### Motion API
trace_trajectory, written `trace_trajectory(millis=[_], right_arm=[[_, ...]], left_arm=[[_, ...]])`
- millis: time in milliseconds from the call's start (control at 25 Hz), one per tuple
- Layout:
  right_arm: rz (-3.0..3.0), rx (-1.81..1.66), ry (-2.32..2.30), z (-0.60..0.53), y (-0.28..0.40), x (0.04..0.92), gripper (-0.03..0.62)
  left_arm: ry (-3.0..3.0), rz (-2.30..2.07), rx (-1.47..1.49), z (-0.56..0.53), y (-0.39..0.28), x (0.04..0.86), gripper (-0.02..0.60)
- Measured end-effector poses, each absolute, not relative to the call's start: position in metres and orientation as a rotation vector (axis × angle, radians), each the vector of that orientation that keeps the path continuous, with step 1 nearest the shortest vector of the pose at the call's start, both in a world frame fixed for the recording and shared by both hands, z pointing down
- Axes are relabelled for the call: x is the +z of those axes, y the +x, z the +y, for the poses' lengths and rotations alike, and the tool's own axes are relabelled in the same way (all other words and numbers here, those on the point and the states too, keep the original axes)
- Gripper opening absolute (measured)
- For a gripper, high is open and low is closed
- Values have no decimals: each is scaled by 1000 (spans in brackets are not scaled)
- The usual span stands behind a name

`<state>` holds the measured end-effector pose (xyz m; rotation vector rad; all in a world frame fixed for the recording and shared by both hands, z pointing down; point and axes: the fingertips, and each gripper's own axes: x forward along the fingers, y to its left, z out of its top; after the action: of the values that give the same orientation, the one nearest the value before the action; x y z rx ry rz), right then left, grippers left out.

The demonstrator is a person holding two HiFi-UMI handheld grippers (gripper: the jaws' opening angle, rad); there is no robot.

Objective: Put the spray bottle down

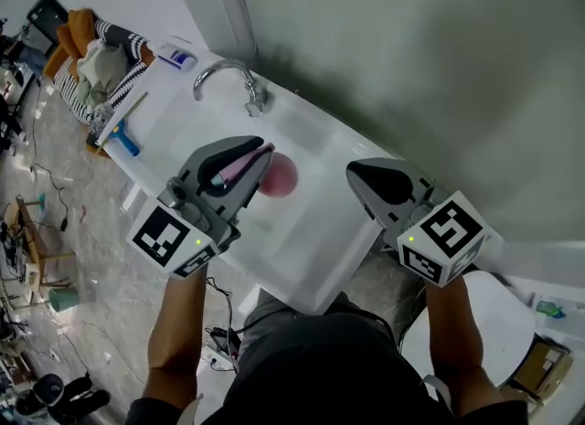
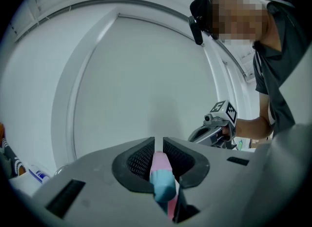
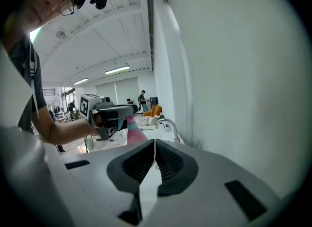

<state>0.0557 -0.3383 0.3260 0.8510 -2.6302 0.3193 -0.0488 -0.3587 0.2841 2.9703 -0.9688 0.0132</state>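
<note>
The pink plastic spray bottle (image 1: 279, 176) is off the surface, held in the air above the white basin (image 1: 306, 254). Its rounded pink body pokes out past the tip of my left gripper (image 1: 256, 160). In the left gripper view, the left gripper (image 2: 158, 143) is clenched on the bottle's narrow upper part (image 2: 163, 179) — smooth pink plastic with a pale teal band, pressed between two black ribbed pads (image 2: 141, 161). From the right gripper view I see the bottle (image 3: 134, 132) hanging below that gripper, pink with a teal collar.

My right gripper (image 1: 361, 175) hovers over the basin's right side, well apart from the bottle. In its own view the right gripper (image 3: 155, 145) has its two dark ribbed pads pressed together with nothing between them. Each gripper is grey moulded plastic and carries one white cube with black square markers.

The basin is glossy white and rectangular, set against a plain pale wall. One curved chrome tap (image 1: 228, 80) rises at its far edge, beyond the bottle. On the counter's left end lie one blue-handled squeegee (image 1: 123, 135) and one small white tube with a dark blue label (image 1: 178, 56). Beside them is a heap of orange and black-and-white striped cloth (image 1: 101, 62). Nothing lies between the bottle and the basin below it.
</note>
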Motion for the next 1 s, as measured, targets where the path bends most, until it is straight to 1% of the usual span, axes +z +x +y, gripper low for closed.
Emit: trace_trajectory(millis=[440, 1000], right_arm=[[-2556, 415, 911, -357, 60, 356, 9], [-2473, 456, 983, -381, 60, 386, 9]], left_arm=[[2947, -900, 18, -409, -45, 317, 52], [2876, -860, -2, -467, -46, 378, 52]])
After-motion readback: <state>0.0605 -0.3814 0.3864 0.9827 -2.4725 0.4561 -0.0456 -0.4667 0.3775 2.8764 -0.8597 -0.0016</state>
